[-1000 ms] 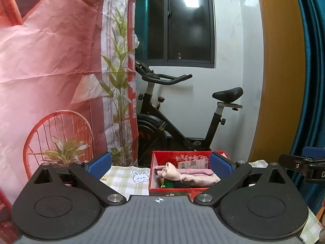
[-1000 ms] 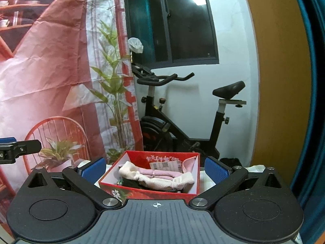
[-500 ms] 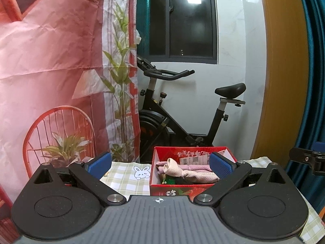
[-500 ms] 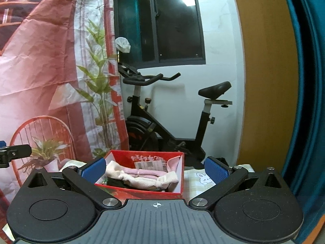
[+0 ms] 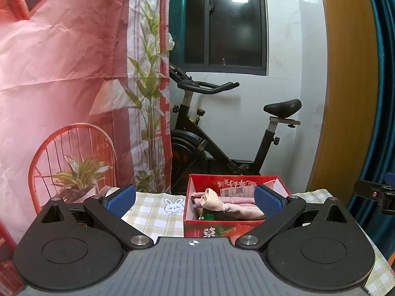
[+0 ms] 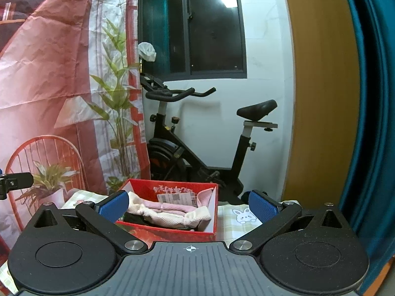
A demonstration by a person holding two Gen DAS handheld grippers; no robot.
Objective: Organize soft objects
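Observation:
A red cardboard box (image 5: 209, 229) stands on a checked tablecloth (image 5: 153, 212) and holds rolled pink and cream cloths (image 5: 222, 203) with a paper label behind them. My left gripper (image 5: 195, 201) is open and empty, held above the table just in front of the box. In the right wrist view the same box (image 6: 172, 231) with the cloths (image 6: 170, 213) lies ahead, slightly left. My right gripper (image 6: 188, 204) is open and empty, also in front of the box. The right gripper's tip shows at the left view's right edge (image 5: 375, 193).
An exercise bike (image 5: 222, 135) stands behind the table against the white wall. A red printed backdrop (image 5: 61, 86) hangs at the left, a blue curtain (image 6: 370, 123) and an orange panel at the right. The tablecloth has rabbit prints (image 6: 243, 215).
Both grippers have drawn back and shifted a little; the box sits lower and slightly farther in both views. The right view has swung right, so the box now lies left of centre. Jaws stayed open.

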